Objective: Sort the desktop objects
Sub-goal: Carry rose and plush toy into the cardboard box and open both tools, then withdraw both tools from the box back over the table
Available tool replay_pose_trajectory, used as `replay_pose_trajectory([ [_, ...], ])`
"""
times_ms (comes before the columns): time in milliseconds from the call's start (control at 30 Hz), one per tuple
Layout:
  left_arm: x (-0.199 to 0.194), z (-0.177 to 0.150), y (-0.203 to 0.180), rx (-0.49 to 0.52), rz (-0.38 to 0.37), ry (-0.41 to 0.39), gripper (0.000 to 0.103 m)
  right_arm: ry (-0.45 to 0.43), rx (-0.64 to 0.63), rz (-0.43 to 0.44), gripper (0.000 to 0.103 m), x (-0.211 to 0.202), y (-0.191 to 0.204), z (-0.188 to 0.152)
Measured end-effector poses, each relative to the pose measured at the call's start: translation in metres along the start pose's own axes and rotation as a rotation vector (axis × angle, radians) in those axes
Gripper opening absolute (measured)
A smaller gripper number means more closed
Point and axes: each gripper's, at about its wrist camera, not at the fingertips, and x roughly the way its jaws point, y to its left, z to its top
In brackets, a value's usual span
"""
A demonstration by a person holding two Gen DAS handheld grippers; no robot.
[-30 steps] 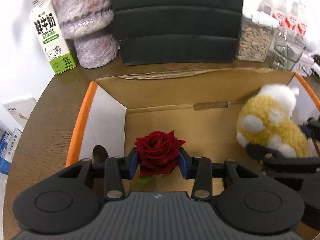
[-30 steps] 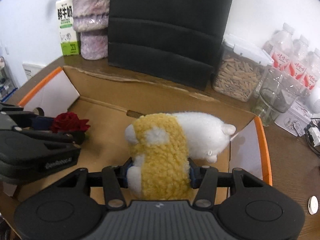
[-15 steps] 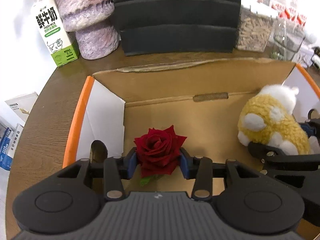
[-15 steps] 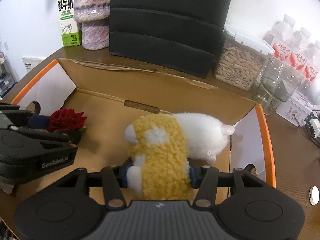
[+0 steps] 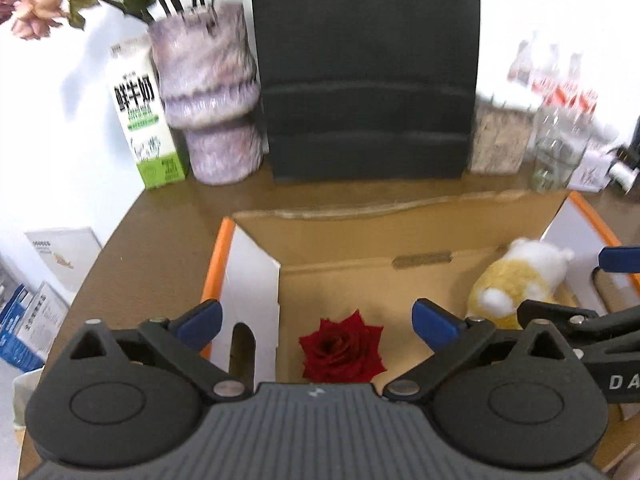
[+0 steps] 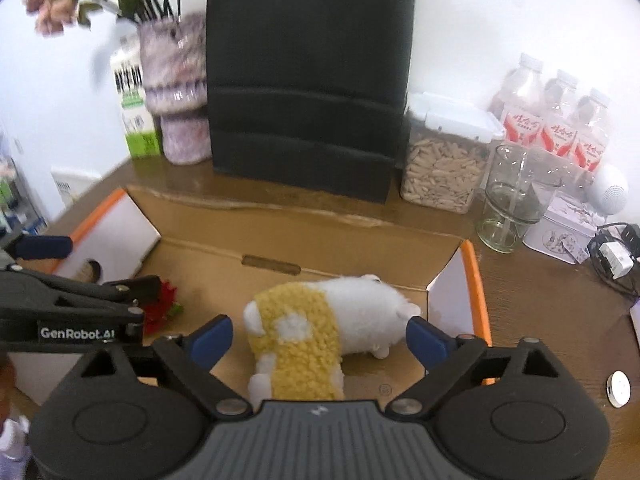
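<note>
Brown desk [image 6: 560,300], open cardboard box [image 5: 400,216] near front edge. Left gripper [image 5: 316,320] jaws opening, red rose [image 5: 342,346] dropped by box's left wall. Right gripper [image 6: 318,334] jaws opening, plush toy [image 6: 320,328] lying toward right wall. Release step, seemingly; next, lifting clear for another object.

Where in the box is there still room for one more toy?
Bare box floor lies between the rose and the plush, up to the back wall. The right end by the plush is tight. Behind the box, the table is crowded.
</note>
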Motion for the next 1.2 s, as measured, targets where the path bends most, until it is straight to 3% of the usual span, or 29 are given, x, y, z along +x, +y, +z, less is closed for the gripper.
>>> replay_pose_trajectory([
  [300,-0.065,-0.013,0.012,-0.01,-0.046,-0.172,0.103,-0.11,0.005,0.005,0.103,-0.061,0.0,-0.008],
  [467,-0.107,-0.031,0.017,0.019,-0.019,-0.249,0.103,-0.174,-0.017,0.004,0.103,-0.109,0.003,-0.03],
  [633,-0.147,-0.06,0.027,0.0,-0.07,-0.35,0.103,-0.234,-0.056,-0.004,0.103,-0.152,0.006,-0.059],
  [900,-0.189,-0.116,0.027,-0.006,-0.086,-0.4,0.103,-0.28,-0.091,-0.002,0.103,-0.193,0.012,-0.12],
  [1033,-0.205,-0.144,0.03,-0.033,-0.054,-0.427,0.103,-0.288,-0.068,-0.01,0.103,-0.206,0.013,-0.153],
  [1200,-0.212,-0.173,0.034,-0.056,-0.037,-0.395,0.103,-0.259,-0.038,-0.053,0.103,-0.211,0.015,-0.194],
])
